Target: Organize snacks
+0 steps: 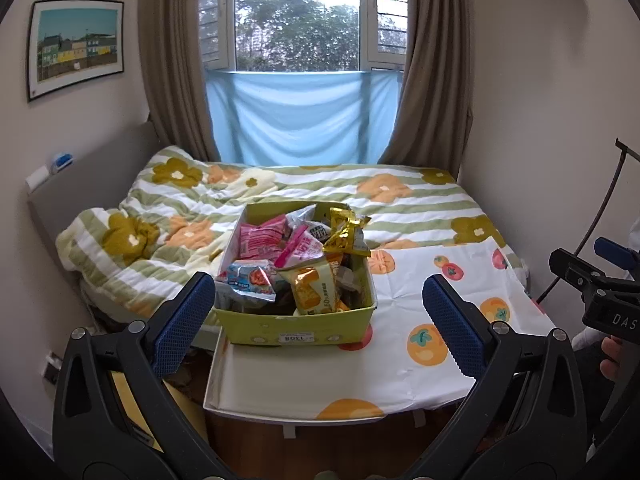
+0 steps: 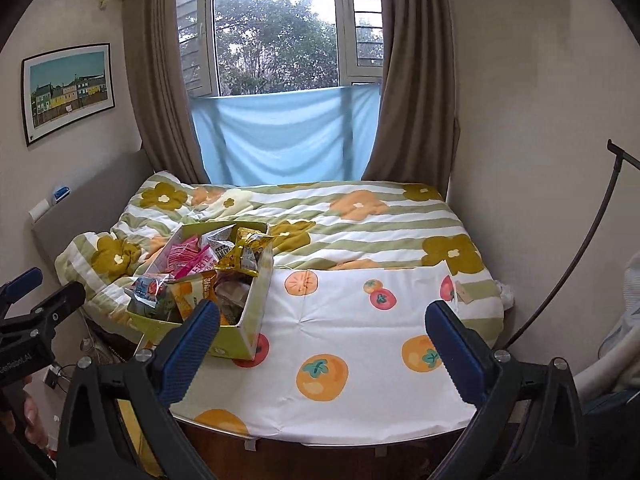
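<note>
1. The snacks are all in one place: a green box [image 1: 296, 320] on the near edge of the bed, piled with packets. A gold packet [image 1: 344, 232] stands up at the box's far right, a pink packet [image 1: 260, 240] lies at its far left, an orange packet [image 1: 314, 292] leans at the near side, and a blue-and-white packet [image 1: 248, 280] hangs over the near left rim.
2. Beside the box, to its right, the fruit-print cloth [image 1: 420, 344] carries no packet that I can see.
3. How far along? Hard to call. The heap in the box is loose and jumbled, so this fits packets waiting to be sorted out onto the cloth, and equally packets gathered into the box as the tidy-up. I can't say which.
4. The left gripper [image 1: 316, 320] hangs in front of the box, its blue pads wide apart, holding nothing. The right gripper [image 2: 324, 340] hangs right of the box over the cloth, spread just as wide and empty.
5. The left view looks straight into the box and shows a white tray [image 1: 224, 376] under its near end, plus the label on the box front.
6. The right view shows the box's right wall side-on, and more of the cloth stretching away from the box; the tray is not clear there.
</note>
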The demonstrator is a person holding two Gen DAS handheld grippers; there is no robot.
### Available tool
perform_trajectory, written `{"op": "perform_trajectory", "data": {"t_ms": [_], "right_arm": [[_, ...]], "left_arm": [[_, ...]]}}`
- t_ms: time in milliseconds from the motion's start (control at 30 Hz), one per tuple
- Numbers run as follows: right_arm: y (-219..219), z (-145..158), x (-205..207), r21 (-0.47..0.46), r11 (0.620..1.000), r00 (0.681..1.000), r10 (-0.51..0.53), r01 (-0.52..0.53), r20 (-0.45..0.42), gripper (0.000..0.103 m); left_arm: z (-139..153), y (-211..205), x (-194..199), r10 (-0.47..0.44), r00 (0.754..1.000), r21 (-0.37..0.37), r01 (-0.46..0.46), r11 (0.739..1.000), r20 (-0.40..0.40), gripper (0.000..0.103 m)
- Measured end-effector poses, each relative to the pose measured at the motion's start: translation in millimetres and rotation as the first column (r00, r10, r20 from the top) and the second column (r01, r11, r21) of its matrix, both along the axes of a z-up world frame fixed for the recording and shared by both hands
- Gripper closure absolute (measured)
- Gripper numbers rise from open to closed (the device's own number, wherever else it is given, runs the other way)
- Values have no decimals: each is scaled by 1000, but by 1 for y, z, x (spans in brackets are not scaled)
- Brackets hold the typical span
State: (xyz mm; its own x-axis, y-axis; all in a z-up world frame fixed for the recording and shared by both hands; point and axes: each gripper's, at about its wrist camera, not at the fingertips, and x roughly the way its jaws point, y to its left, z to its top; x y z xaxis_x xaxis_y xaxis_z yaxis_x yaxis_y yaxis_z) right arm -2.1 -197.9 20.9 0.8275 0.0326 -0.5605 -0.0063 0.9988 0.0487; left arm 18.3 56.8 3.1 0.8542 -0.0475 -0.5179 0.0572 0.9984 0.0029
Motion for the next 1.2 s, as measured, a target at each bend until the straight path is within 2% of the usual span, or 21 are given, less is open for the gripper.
{"op": "perform_trajectory", "data": {"t_ms": [267,1200], "right_arm": [[9,-2,-4,-10,1000,1000,-16,16,14,1],[10,-2,0,-18,999,999,-30,31,11,1]], "left_arm": [[1,5,1,-14,1000,-4,14,1000,19,0],[-3,-1,8,-25,1000,9,25,1000,3,0]]}}
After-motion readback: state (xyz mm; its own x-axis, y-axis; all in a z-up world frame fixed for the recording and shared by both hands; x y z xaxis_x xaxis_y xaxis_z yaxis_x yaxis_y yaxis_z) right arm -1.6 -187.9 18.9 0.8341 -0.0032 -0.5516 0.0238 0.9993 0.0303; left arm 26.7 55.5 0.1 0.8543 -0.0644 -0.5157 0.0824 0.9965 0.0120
